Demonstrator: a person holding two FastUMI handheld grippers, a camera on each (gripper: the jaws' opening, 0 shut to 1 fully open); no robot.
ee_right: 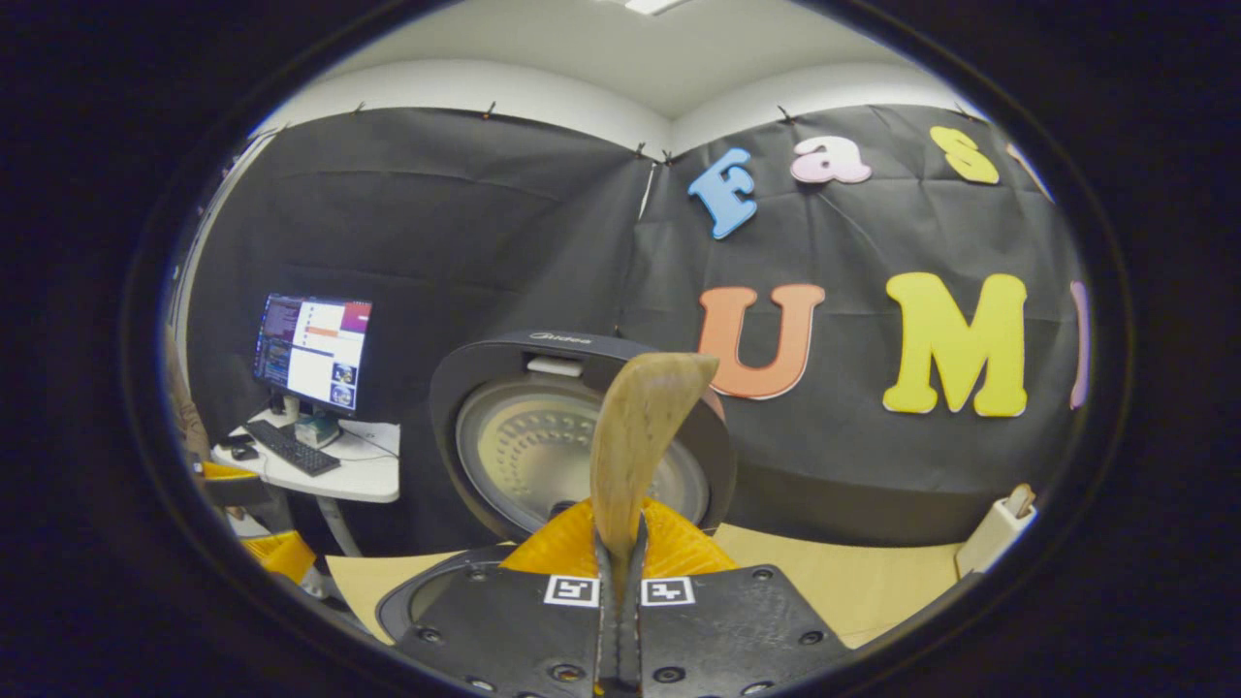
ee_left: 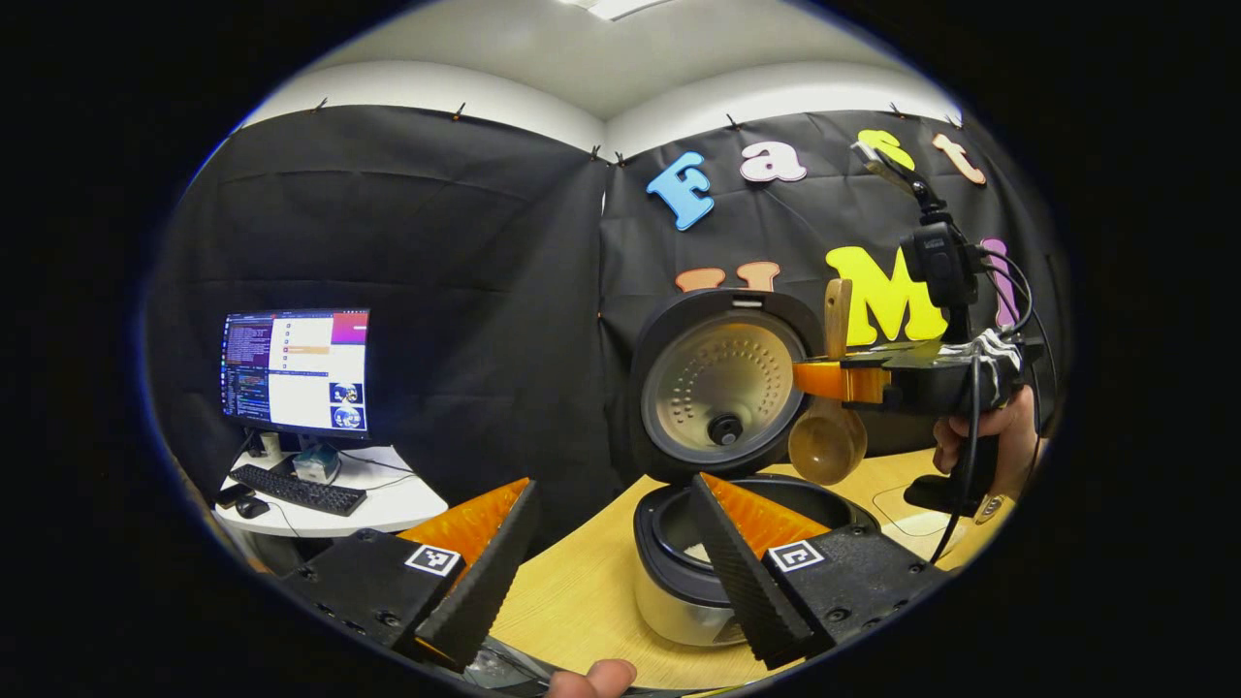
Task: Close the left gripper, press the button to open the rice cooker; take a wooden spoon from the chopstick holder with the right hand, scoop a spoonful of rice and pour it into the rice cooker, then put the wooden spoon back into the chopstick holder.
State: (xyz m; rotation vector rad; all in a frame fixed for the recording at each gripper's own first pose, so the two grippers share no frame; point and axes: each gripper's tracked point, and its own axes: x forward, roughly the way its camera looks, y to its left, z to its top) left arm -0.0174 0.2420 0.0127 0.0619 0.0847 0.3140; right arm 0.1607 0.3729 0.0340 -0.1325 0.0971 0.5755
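Left gripper view: the left gripper (ee_left: 609,562) sits at 6 o'clock with its two fingers spread wide and nothing between them. Just beyond the fingers, the rice cooker (ee_left: 679,582) stands on the wooden table (ee_left: 582,601). Its lid (ee_left: 722,388) is raised upright and shows the perforated inner plate. A small patch of white is visible inside the inner pot (ee_left: 693,553); what it is cannot be determined. At 3 o'clock the right gripper (ee_left: 824,380), held by a hand (ee_left: 989,436), reaches in horizontally. It clamps the wooden spoon (ee_left: 829,427) at the handle. The handle points up and the bowl hangs down, above the open pot and in front of the lid's right edge. At 9 o'clock a monitor (ee_left: 296,373) and a keyboard (ee_left: 296,490) rest on a white desk (ee_left: 388,504).

Right gripper view: the right gripper (ee_right: 620,553) at 6 o'clock has its fingers drawn narrow, pressing both sides of the wooden spoon (ee_right: 640,427), whose handle rises toward 12 o'clock. Behind it stands the open lid (ee_right: 543,446) of the rice cooker. At 4 o'clock a white chopstick holder (ee_right: 994,538) stands on the table (ee_right: 853,582). At 8 o'clock part of the left gripper (ee_right: 276,557) is visible.
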